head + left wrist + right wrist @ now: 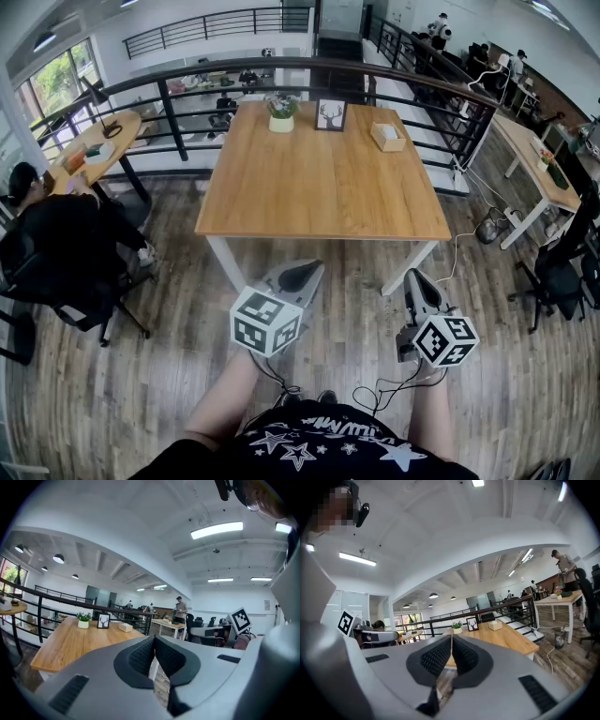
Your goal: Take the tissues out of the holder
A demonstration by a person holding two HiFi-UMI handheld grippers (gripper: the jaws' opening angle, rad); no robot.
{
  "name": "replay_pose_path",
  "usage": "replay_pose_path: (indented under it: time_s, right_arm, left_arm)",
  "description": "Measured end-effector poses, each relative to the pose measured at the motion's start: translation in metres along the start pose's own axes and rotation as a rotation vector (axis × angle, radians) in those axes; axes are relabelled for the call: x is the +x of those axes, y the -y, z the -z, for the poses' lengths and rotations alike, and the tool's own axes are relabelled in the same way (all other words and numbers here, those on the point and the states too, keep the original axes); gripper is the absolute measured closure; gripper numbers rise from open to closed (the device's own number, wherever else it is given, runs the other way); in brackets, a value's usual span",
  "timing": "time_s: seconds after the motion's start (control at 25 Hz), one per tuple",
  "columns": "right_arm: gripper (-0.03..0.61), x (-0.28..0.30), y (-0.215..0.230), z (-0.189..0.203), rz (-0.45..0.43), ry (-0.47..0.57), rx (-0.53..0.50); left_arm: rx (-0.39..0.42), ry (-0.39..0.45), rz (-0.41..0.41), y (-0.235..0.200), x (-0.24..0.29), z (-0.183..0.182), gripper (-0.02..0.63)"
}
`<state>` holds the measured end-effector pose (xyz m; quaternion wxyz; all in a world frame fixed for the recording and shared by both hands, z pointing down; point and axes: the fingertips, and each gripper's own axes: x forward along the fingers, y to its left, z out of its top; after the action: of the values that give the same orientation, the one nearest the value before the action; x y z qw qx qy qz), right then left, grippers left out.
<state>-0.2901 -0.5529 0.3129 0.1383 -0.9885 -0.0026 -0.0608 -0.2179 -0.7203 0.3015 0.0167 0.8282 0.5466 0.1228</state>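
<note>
The tissue holder (387, 137), a light wooden box with white tissue showing on top, stands at the far right of the square wooden table (319, 197). It also shows small in the left gripper view (125, 627) and in the right gripper view (495, 625). Both grippers hover over the floor in front of the table's near edge, well short of the holder. My left gripper (305, 274) is shut with nothing between its pads (143, 656). My right gripper (413, 277) is likewise shut and empty, its pads (464, 656) meeting.
A potted plant (281, 117) and a framed deer picture (330, 114) stand at the table's far edge. A black railing (187, 89) runs behind it. A seated person (56, 234) is at the left, office chairs (558, 272) at the right, cables (469, 248) on the floor.
</note>
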Motion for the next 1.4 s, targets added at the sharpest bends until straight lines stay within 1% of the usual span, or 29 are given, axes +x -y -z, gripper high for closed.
replay_pose_path:
  time_s: [0.16, 0.52, 0.6, 0.68, 0.76, 0.92, 1.16, 1.28, 1.4]
  right_arm:
    - [0.558, 0.002, -0.006, 0.002, 0.000, 0.003, -0.007]
    - [0.558, 0.007, -0.026, 0.013, -0.014, -0.022, -0.043]
    - [0.558, 0.007, -0.033, 0.013, -0.042, -0.004, -0.020]
    - [0.558, 0.005, -0.040, 0.012, -0.089, 0.036, 0.038]
    - [0.558, 0.001, -0.041, 0.012, -0.100, 0.059, 0.065]
    - [0.558, -0.003, -0.032, 0.014, -0.055, 0.059, 0.013]
    - [0.558, -0.012, -0.008, 0.022, -0.028, 0.048, -0.001]
    - [0.558, -0.015, 0.015, 0.021, -0.041, 0.053, 0.017]
    - [0.558, -0.020, 0.044, 0.019, -0.076, 0.045, 0.013]
  left_arm:
    - [-0.007, 0.019, -0.003, -0.005, -0.005, 0.001, 0.600]
    - [-0.028, 0.018, -0.010, -0.015, -0.014, 0.014, 0.600]
    - [-0.035, 0.018, -0.004, -0.017, -0.016, 0.016, 0.600]
    - [-0.045, 0.015, 0.004, -0.019, -0.016, 0.020, 0.600]
    - [-0.057, 0.008, 0.016, -0.019, -0.015, 0.026, 0.600]
    - [-0.070, -0.013, 0.044, -0.016, -0.007, 0.034, 0.600]
    - [-0.036, -0.039, 0.058, 0.009, 0.009, 0.038, 0.600]
    - [-0.007, -0.050, 0.037, 0.023, 0.026, 0.037, 0.600]
    - [-0.001, -0.042, -0.001, 0.041, 0.047, 0.036, 0.600]
